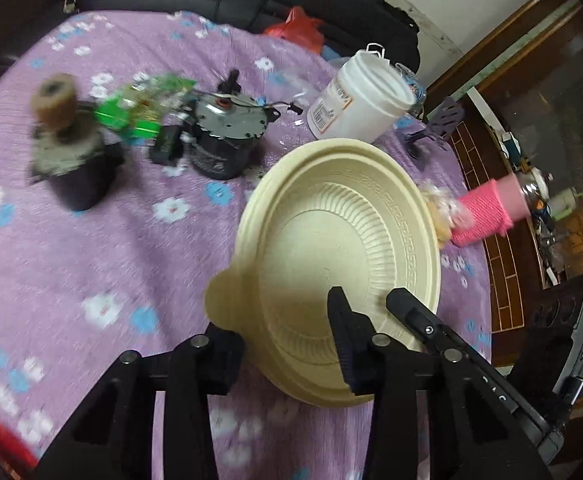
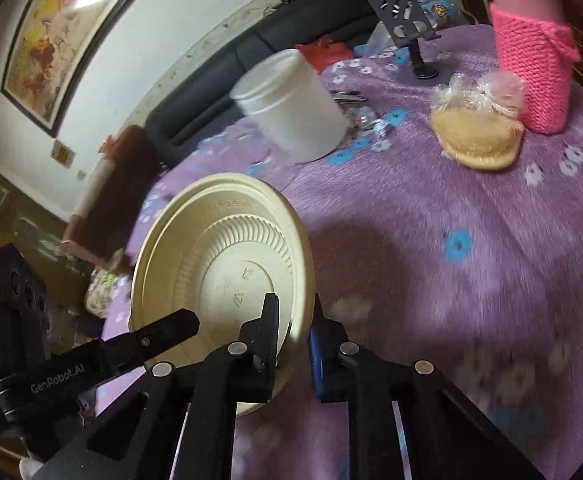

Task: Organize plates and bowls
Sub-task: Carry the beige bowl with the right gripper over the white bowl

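Note:
A cream ribbed bowl (image 1: 343,240), seemingly a nested stack, is held tilted over the purple flowered tablecloth (image 1: 91,248). In the left wrist view I see its inner face. My left gripper (image 1: 279,312) is shut on its near rim, one finger inside and one behind the wall. From the right wrist view the same bowl (image 2: 227,248) shows its embossed underside. My right gripper (image 2: 294,312) is clamped shut on the rim edge. One finger (image 2: 171,328) of the left gripper lies across that underside. Whether the bowl's low edge touches the cloth is hidden.
A white plastic jar (image 2: 291,108) lies on its side behind the bowl. A pink knitted cup (image 2: 531,68) and a bagged yellow dish (image 2: 475,136) sit at the far right. Two motors (image 1: 223,132) and a green circuit board (image 1: 139,108) lie to the left, a phone stand (image 2: 407,20) at the back.

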A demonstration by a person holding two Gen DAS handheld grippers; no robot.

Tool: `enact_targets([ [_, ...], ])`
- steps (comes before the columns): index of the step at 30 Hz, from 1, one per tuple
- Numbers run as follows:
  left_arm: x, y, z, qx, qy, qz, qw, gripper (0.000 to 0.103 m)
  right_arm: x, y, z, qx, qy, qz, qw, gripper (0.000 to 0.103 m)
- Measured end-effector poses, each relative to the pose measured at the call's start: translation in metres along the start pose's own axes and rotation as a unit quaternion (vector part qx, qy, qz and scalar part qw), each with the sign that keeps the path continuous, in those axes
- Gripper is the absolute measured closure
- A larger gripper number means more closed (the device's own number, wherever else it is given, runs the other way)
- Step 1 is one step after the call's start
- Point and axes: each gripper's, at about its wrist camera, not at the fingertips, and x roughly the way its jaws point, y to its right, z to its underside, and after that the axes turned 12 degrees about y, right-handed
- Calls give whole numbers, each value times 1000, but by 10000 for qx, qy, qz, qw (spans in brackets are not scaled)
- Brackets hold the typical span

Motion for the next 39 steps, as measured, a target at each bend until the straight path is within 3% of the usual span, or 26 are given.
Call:
enact_targets([
  [10,-164,-24,80,741,589,-866,9917,66,-85,-100,78,-766,-166,-783,9938,88],
  [19,-280,-120,147,265,1039,-1618,9810,61,-91,-213,174,-1494,-730,-1514,9744,87],
  [27,-304,-192,179,-177,1134,-2080,9714,61,-60,-267,233,-1985,-1149,-1569,9606,87],
  [30,-301,-197,184,-136,1224,-2201,9677,57,-55,-272,241,-2348,-937,-1376,9577,86],
  [34,-299,-199,187,-136,1479,-2255,9629,34,-61,-282,253,-3050,-375,-964,9467,84],
  [38,-304,-193,192,-87,1807,-2341,9552,34,-61,-282,258,-3216,-252,-867,9426,76],
  [39,-307,-193,194,-114,1868,-2319,9546,34,-63,-282,259,-3239,-209,-850,9420,69],
])
